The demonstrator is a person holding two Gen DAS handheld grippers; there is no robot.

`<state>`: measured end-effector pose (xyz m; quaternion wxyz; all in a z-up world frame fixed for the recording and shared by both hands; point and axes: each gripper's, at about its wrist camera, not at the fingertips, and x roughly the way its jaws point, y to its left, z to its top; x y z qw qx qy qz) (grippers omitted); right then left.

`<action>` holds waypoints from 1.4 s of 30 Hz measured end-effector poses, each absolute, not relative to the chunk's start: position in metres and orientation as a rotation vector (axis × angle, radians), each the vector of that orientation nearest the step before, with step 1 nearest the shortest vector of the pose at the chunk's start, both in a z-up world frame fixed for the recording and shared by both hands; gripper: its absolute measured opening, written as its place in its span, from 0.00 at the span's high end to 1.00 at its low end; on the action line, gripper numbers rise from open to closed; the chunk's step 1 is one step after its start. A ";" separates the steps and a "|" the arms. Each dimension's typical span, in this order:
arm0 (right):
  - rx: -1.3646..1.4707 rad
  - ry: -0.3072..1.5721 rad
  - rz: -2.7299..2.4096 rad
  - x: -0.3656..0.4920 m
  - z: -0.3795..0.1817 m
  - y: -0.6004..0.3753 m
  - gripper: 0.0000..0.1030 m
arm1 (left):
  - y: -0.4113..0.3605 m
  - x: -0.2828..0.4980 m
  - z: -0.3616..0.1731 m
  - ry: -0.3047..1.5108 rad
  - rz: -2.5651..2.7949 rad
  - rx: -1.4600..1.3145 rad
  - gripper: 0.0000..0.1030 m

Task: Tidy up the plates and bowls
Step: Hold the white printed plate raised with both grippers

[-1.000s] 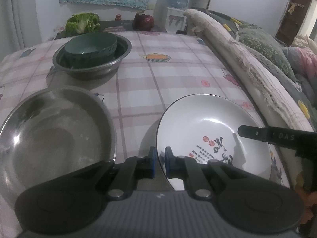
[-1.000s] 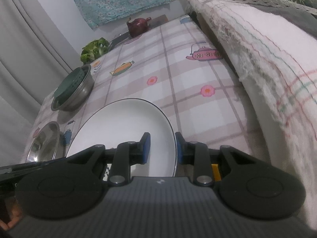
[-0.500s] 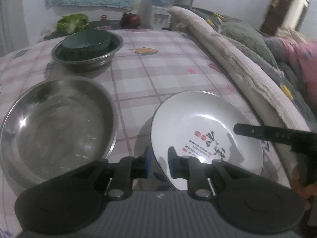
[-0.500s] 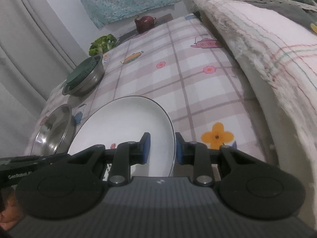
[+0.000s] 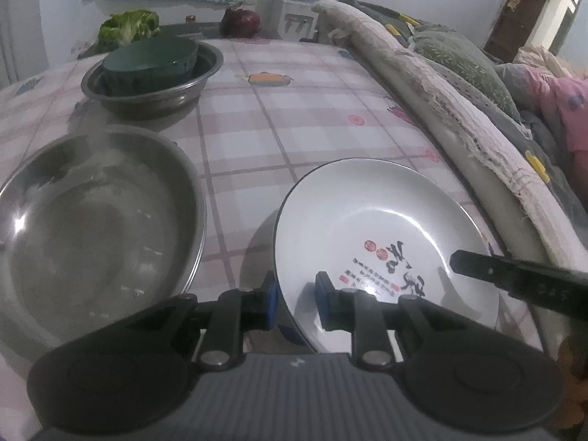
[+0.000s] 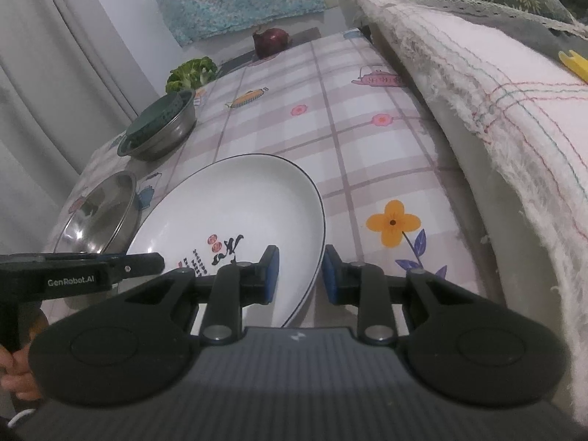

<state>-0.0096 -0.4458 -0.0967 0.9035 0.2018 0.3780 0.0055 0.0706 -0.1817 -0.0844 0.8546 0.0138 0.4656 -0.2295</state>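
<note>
A white plate [image 5: 371,228] with red and black print is held off the table, tilted; it also shows in the right wrist view [image 6: 235,213]. My left gripper [image 5: 296,299] is shut on its left rim. My right gripper [image 6: 300,275] is shut on its right rim. A large empty steel basin [image 5: 92,217] sits to the left, also in the right wrist view [image 6: 99,213]. A smaller steel basin [image 5: 158,92] holding a dark green bowl [image 5: 149,64] stands farther back.
The table [image 5: 294,125] has a checked cloth. A rolled quilt and bedding [image 5: 441,110] run along the right edge. A lettuce head [image 5: 128,29] and a dark red teapot [image 5: 240,22] sit at the far end.
Both grippers have lifted the plate off the table, and it has tilted and come closer. The left jaws now stand a little wider on the rim.
</note>
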 end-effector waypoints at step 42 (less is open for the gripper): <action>0.341 0.730 -0.021 -0.010 -0.104 -0.439 0.78 | -0.211 0.066 -0.086 0.951 -0.465 0.189 0.62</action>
